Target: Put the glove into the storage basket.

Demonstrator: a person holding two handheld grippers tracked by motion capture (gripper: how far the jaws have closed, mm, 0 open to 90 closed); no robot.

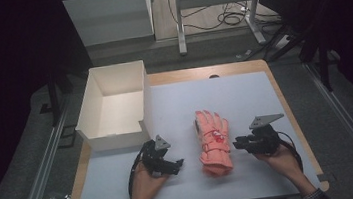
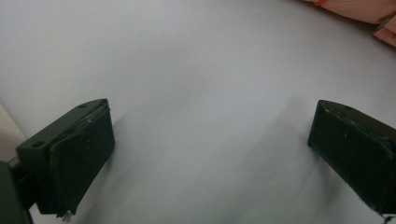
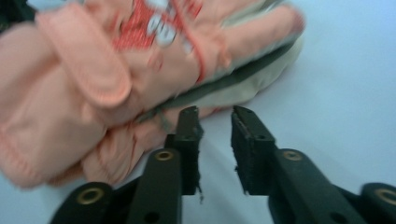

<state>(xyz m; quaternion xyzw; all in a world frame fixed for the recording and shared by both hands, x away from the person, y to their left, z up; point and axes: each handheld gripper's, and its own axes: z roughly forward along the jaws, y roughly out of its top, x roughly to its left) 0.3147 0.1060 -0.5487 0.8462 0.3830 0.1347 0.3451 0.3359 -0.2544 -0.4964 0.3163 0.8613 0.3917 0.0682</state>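
Observation:
A salmon-pink winter glove (image 1: 214, 140) lies flat on the white mat (image 1: 244, 96), its fingers pointing away from the person and its cuff toward them. In the right gripper view the glove (image 3: 107, 84) shows a strap and a red print. My right gripper (image 1: 236, 144) sits just right of the glove; its jaws (image 3: 215, 112) stand a narrow gap apart at the glove's edge with nothing between them. My left gripper (image 1: 177, 164) rests left of the glove, its jaws (image 2: 210, 107) spread wide over bare mat, with the glove's edge (image 2: 359, 7) at the top right corner.
An open white box (image 1: 115, 106) with nothing in it stands at the table's back left, close behind the left gripper. The wooden table edge (image 1: 285, 102) frames the mat. Beyond the table are a desk frame and cables on the floor.

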